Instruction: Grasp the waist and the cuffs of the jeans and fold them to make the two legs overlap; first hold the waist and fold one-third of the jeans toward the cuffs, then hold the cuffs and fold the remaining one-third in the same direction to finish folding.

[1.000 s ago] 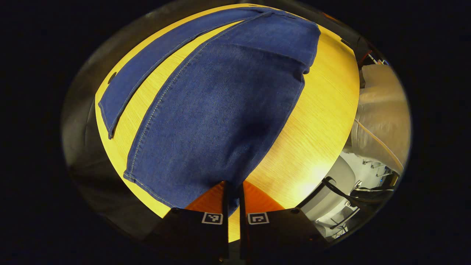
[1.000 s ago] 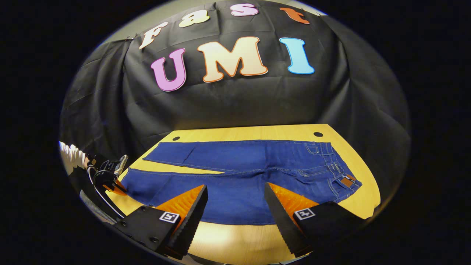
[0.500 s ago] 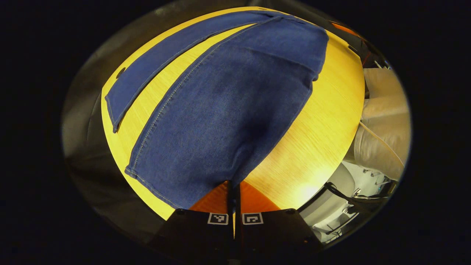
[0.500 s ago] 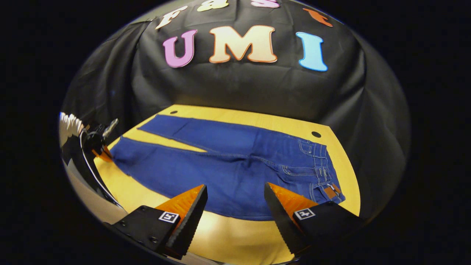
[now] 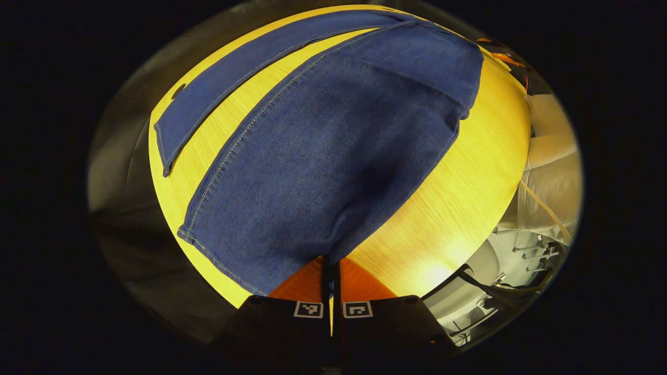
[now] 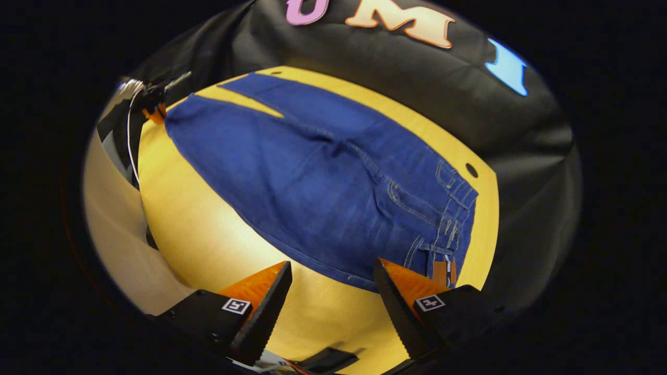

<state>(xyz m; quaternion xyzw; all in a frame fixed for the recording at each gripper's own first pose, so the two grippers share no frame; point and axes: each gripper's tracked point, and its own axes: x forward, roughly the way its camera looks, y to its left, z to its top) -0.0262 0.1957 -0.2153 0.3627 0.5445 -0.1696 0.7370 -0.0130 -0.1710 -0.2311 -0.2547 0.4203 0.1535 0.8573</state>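
Two legs of the jeans (image 6: 323,182) lie flat and apart on the table (image 6: 208,250). Left gripper (image 5: 331,271) is clamped on the near cuff (image 5: 250,260). Right gripper (image 6: 333,291) hangs spread-jawed above the table edge, near the waist (image 6: 448,224). It should pinch the near waist corner, then both lift together to lay one leg over the other.

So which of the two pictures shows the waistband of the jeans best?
The right gripper view: the waistband, with belt loops and brown patch, lies just beyond the open right gripper. The left gripper view looks along the near leg from its cuff, leaving the waist small and far away.
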